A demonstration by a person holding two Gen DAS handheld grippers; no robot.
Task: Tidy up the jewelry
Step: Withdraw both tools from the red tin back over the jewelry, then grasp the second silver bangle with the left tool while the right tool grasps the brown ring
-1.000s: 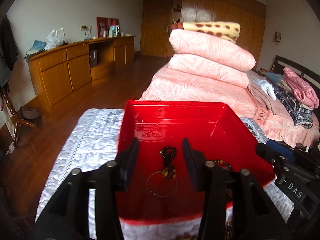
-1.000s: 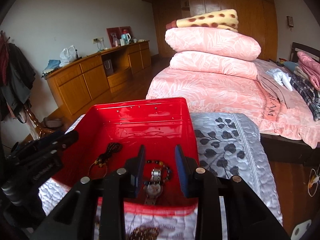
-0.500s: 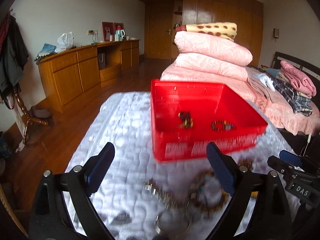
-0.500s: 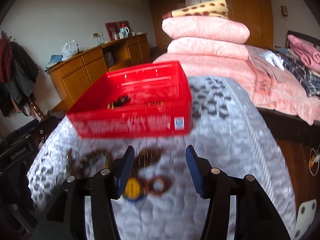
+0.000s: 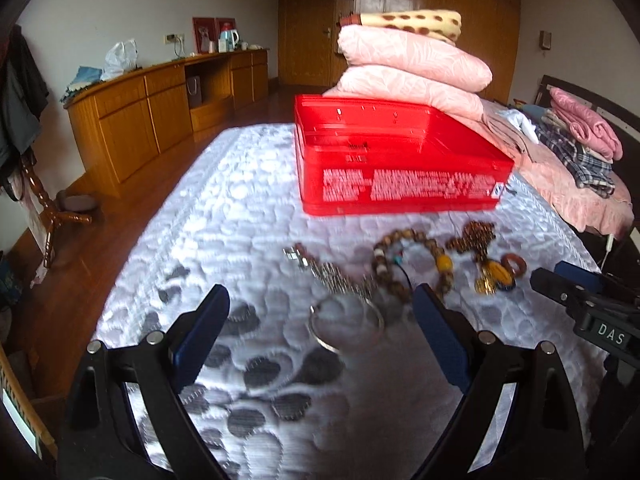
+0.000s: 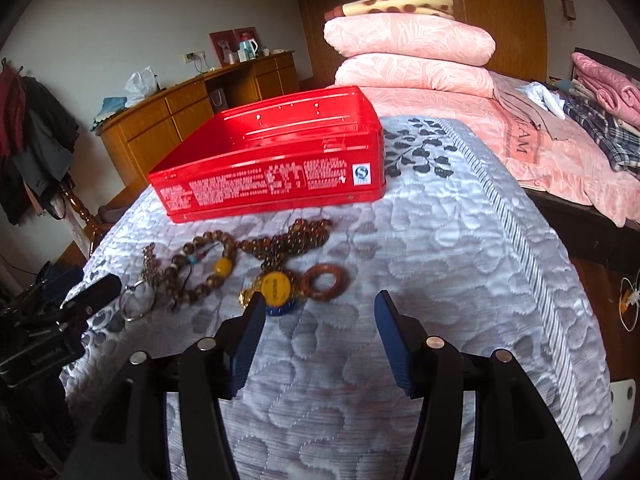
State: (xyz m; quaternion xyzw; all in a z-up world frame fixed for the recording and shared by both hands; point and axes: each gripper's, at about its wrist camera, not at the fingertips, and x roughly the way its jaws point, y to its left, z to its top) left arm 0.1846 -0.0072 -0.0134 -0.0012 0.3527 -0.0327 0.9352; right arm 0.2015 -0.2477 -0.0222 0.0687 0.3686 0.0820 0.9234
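Note:
A red tin box [image 5: 400, 168] [image 6: 276, 168] stands on the white quilted surface [image 5: 240, 208]. In front of it lies loose jewelry: a silver hoop [image 5: 346, 322] with a chain [image 5: 320, 270], a brown bead bracelet [image 5: 404, 260] [image 6: 208, 264], a dark bead necklace [image 5: 476, 236] [image 6: 288, 240] with a yellow pendant [image 6: 276, 288], and a brown ring [image 5: 514, 264] [image 6: 324, 276]. My left gripper [image 5: 320, 340] is open, low over the hoop. My right gripper [image 6: 320, 336] is open, just short of the pendant and ring.
A pink bed with stacked pillows [image 5: 412, 64] stands behind the box. A wooden sideboard [image 5: 152, 108] runs along the left wall. A coat stand [image 5: 36, 184] is at the left. The quilt drops off at the right edge [image 6: 560, 280].
Both grippers have pulled back from over the red box and come down in front of it. Both have opened wider. The loose jewelry on the quilt has come into view.

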